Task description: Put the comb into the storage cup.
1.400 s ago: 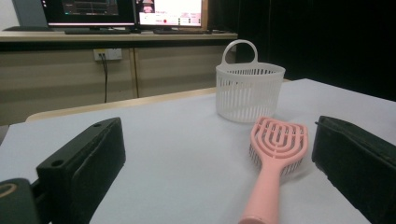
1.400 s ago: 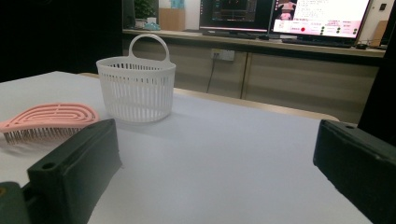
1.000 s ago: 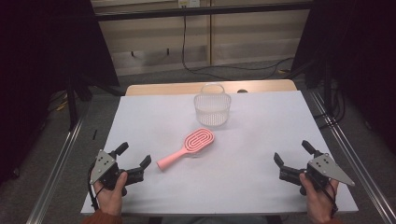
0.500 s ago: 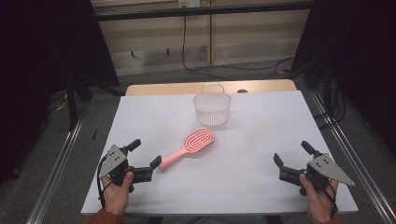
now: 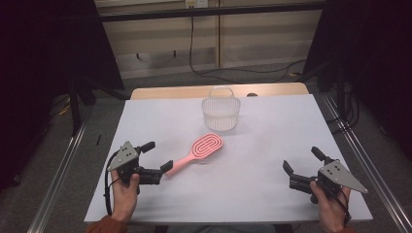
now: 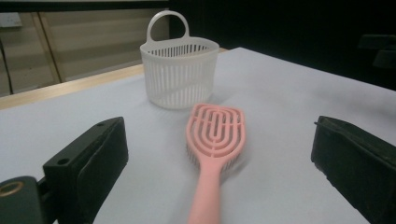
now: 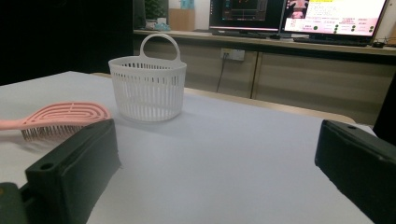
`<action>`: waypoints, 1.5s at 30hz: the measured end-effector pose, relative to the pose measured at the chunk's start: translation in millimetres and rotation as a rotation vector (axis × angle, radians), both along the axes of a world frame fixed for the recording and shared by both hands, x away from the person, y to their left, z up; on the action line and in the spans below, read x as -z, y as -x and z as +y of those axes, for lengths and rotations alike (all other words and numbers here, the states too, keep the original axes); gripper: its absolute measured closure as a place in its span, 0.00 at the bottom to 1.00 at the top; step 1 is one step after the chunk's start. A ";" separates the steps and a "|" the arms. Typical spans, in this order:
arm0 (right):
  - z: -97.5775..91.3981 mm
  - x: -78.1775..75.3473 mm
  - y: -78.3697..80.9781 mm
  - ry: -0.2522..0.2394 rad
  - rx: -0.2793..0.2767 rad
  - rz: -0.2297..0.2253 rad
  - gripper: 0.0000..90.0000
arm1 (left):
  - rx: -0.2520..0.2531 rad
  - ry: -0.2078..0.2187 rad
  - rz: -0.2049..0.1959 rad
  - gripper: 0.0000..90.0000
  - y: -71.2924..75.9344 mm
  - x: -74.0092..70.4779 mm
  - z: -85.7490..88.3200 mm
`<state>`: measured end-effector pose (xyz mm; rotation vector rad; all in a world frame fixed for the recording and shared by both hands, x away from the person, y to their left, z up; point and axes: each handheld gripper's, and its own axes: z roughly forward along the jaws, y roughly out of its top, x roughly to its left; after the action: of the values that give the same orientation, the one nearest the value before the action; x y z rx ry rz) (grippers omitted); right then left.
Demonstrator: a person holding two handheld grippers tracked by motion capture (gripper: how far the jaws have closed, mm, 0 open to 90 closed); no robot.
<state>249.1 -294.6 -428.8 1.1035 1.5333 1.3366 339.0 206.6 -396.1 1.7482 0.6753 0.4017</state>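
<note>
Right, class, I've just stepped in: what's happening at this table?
A person sits at a white table with tongs in each hand. The left tongs have moved up to the handle end of a pink hairbrush; their jaws have just been closing a little but are open, with the handle between them and not gripped. The right tongs wait open near the table's right edge. A white slotted basket stands upright beyond the brush.
</note>
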 end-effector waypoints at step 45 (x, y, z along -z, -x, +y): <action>0.5 0.9 1.8 0.003 -0.015 0.010 0.00 | 0.067 0.006 -0.047 0.03 -82.8 -19.7 -65.3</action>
<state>247.4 -294.1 -429.7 1.1002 1.5535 1.3406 421.8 141.3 -376.4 1.7452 0.5820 0.3932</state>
